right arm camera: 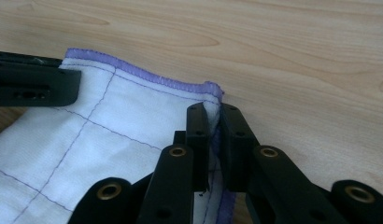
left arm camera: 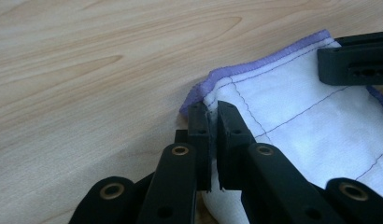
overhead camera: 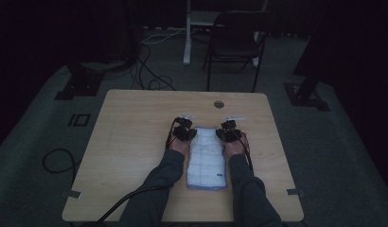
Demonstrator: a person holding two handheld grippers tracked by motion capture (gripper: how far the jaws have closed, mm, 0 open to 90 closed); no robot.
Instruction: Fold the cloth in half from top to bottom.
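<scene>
A white cloth (overhead camera: pixel 207 158) with purple stitched lines and a purple hem lies folded in a long strip on the wooden table (overhead camera: pixel 135 127). My left gripper (overhead camera: pixel 186 131) sits at the cloth's far left corner. In the left gripper view, the jaws of the left gripper (left arm camera: pixel 213 112) are pinched on the cloth (left arm camera: pixel 301 121) at that corner. My right gripper (overhead camera: pixel 225 130) is at the far right corner. Its own view has the right gripper (right arm camera: pixel 214 114) pressed on the cloth (right arm camera: pixel 110 126) edge beside the hem.
A round cable hole (overhead camera: pixel 218 104) is in the table near its far edge. A dark chair (overhead camera: pixel 234 40) and a white desk leg (overhead camera: pixel 187 33) stand on the floor beyond. Cables (overhead camera: pixel 59 161) lie on the floor to the left.
</scene>
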